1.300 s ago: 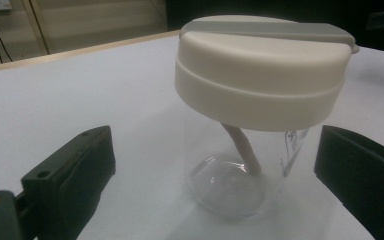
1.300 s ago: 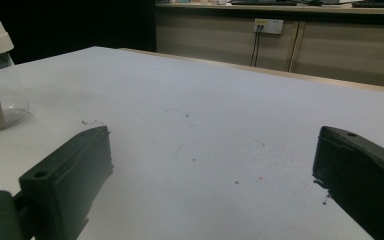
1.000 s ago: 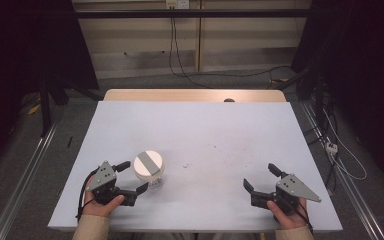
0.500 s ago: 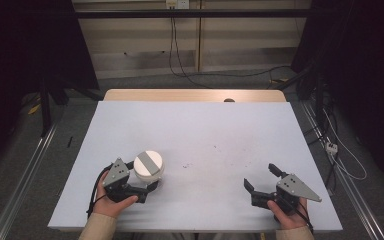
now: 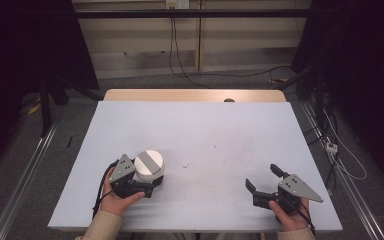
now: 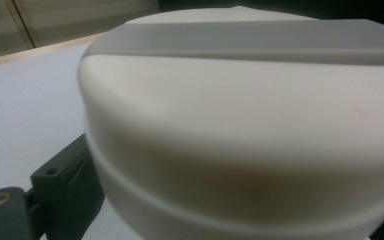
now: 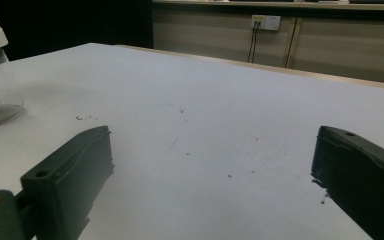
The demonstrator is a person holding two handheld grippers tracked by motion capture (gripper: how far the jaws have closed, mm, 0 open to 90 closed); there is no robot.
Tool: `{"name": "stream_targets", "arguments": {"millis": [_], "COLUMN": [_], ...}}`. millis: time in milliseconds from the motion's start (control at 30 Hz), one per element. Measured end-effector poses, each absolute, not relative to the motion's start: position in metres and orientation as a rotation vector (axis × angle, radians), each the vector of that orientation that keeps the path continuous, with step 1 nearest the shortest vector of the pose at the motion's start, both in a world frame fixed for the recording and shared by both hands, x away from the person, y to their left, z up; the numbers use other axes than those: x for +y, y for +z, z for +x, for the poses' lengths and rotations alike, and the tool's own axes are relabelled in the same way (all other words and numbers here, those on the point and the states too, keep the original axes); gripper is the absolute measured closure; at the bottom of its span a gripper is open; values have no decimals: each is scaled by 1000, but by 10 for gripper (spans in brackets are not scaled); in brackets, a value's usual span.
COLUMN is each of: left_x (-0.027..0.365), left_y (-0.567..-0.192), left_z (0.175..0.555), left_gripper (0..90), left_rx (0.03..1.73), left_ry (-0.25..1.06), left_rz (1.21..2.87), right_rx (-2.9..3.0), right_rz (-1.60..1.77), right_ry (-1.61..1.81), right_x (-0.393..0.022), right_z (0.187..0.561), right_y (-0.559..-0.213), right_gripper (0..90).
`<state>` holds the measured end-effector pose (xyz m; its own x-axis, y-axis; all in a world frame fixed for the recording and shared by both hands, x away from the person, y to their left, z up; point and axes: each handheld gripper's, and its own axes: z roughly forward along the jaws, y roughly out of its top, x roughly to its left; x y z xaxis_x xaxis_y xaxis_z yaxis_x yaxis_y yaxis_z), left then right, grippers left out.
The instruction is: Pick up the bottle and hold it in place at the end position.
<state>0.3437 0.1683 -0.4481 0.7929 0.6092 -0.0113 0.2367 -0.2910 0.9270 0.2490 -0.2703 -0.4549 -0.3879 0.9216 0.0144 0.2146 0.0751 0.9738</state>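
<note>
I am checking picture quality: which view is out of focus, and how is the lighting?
Left gripper view: the white lid sits so close that it blurs, with soft shade underneath. Right gripper view: the table and black jaws are sharp. High view: the table is evenly lit, the room around it dark.

Left gripper (image 5: 147,189) moved in from left, now around white container (image 5: 149,165); jaws just been closing, container between them, one jaw beside its wall.
</note>
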Motion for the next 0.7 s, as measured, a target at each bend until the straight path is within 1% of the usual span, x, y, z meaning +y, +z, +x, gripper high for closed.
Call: {"name": "stream_targets", "arguments": {"millis": [167, 200, 233, 500, 633, 700], "left_x": [163, 162, 161, 158, 157, 158], "left_y": [-449, -450, -450, -451, -449, -449], "left_z": [344, 345, 345, 346, 347, 348], "left_gripper": [95, 118, 138, 178, 182, 183], "left_rx": [635, 625, 623, 610, 603, 618], "left_ry": [421, 446, 440, 440, 469, 472], "left_rz": [1872, 1880, 1887, 1874, 1884, 1859], "right_rx": [1688, 1689, 1692, 1699, 1699, 1698], "right_rz": [1138, 1137, 1136, 1133, 1127, 1127], "right_ry": [1351, 1350, 1346, 1342, 1344, 1346], "right_x": [-271, -271, -271, -270, -271, -271], "right_z": [249, 249, 249, 252, 252, 253], "right_y": [-454, -454, -455, -455, -454, -455], "right_gripper": [26, 26, 27, 28, 29, 30]}}
